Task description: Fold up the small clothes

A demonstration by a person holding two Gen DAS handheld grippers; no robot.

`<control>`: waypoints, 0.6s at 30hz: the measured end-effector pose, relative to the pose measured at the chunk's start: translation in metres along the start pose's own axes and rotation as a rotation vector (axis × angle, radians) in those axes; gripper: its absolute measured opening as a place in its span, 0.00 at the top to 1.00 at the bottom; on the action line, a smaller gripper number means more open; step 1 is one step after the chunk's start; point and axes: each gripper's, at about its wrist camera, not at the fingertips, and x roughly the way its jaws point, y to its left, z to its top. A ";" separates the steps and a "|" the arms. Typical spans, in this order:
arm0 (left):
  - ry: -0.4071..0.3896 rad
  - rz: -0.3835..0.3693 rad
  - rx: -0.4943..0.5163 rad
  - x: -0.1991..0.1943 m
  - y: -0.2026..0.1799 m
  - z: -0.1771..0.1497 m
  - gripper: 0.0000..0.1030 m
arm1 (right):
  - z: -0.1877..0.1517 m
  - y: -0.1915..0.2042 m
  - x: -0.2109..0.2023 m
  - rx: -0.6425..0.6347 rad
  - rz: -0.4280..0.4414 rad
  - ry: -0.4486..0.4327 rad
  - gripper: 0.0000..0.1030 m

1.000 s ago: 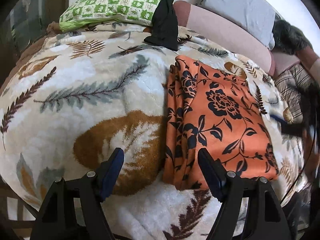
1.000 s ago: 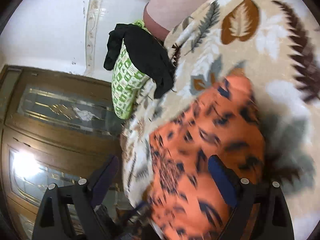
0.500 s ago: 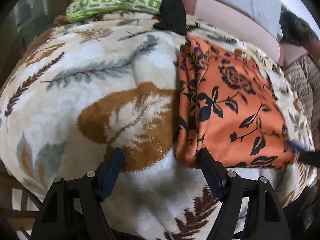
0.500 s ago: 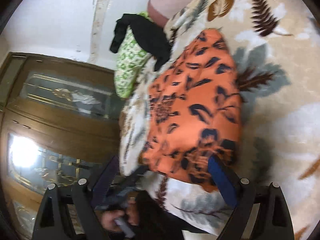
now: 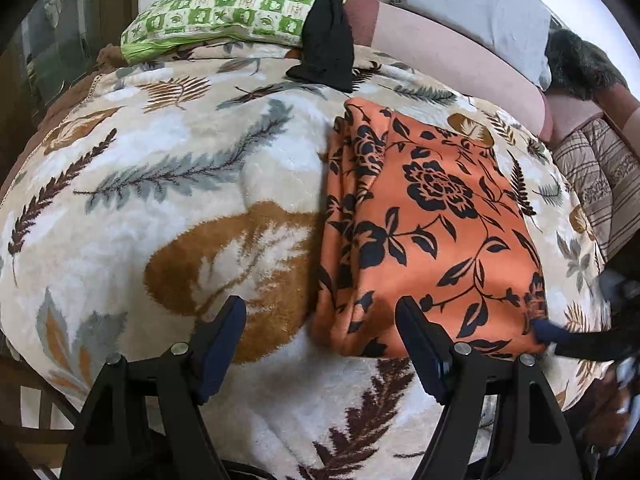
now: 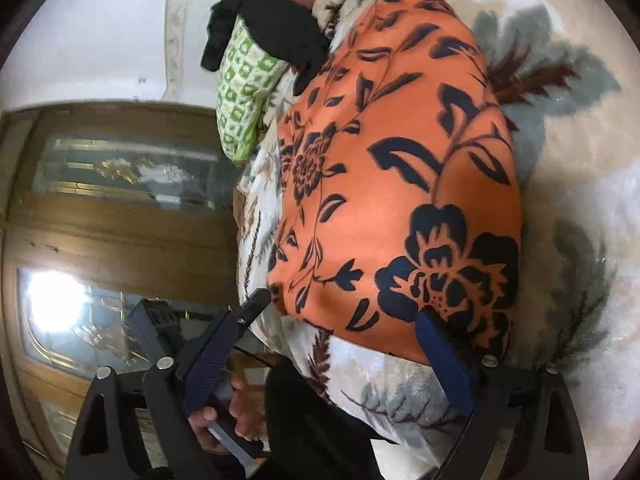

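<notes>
**Orange cloth lies just ahead of both open grippers, long axis running away from the left one**

The cloth (image 5: 432, 232), orange with a black floral print and already doubled into a rough rectangle, lies flat on the leaf-patterned blanket (image 5: 168, 184) that covers the bed. In the left wrist view it fills the centre right of the frame, its long axis running from the lower centre up toward the black garment (image 5: 326, 40) at the top.

The left gripper (image 5: 320, 340) has its jaws wide and empty; the cloth's near left corner sits between the fingertips, and the right finger overlaps the near edge.

In the right wrist view the cloth (image 6: 400, 184) fills the centre, and the right gripper (image 6: 344, 320) stands at its lower edge, jaws wide with nothing pinched. In the left view one of its fingertips shows at the cloth's lower right corner, apparently touching it.

Each gripper looks to be near one corner of the same short edge, which would suit lifting that edge away toward the far end.
</notes>
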 end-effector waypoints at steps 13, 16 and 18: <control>0.089 -0.056 -0.037 0.050 -0.005 0.046 0.25 | 0.071 -0.011 0.017 0.054 0.058 -0.024 0.11; 0.035 -0.110 -0.057 0.035 -0.007 0.056 0.25 | 0.069 0.014 -0.002 -0.046 0.034 -0.062 0.10; 0.018 -0.157 -0.050 0.034 -0.011 0.063 0.24 | 0.068 0.018 -0.018 -0.092 0.003 -0.103 0.10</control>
